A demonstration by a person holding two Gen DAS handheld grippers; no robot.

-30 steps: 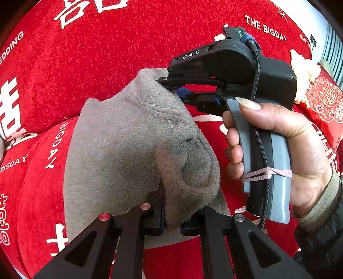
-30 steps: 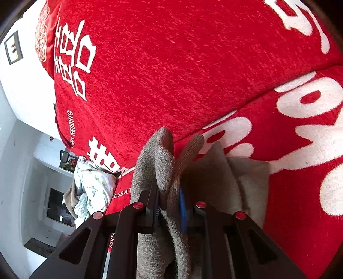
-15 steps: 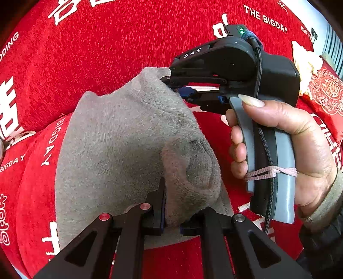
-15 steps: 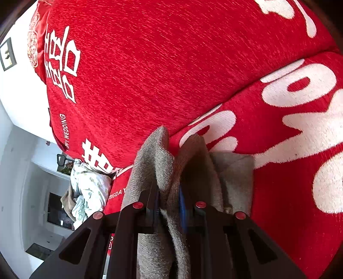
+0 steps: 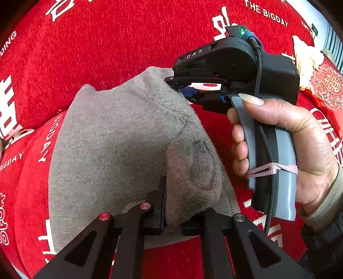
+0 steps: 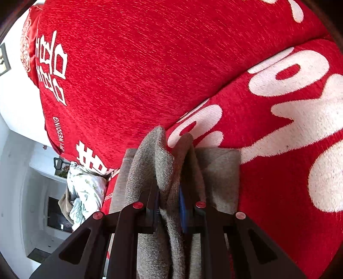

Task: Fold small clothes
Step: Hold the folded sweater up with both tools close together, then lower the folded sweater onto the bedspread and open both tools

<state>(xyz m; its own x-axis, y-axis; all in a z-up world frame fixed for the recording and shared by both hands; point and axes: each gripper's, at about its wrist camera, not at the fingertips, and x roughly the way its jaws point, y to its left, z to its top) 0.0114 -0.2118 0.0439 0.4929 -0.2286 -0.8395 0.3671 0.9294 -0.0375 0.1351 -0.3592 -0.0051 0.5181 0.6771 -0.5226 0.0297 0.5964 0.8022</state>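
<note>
Lowered slightly, both hand-held grippers [image 5: 171,216] [image 6: 169,206] clench the grey garment [image 5: 120,150]; only the left view shows the right hand [image 5: 285,150].

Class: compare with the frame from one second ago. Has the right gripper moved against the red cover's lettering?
Yes. In the left wrist view, the right gripper has risen slightly toward the THE BIGDAY lettering, still clamping the grey garment.
</note>
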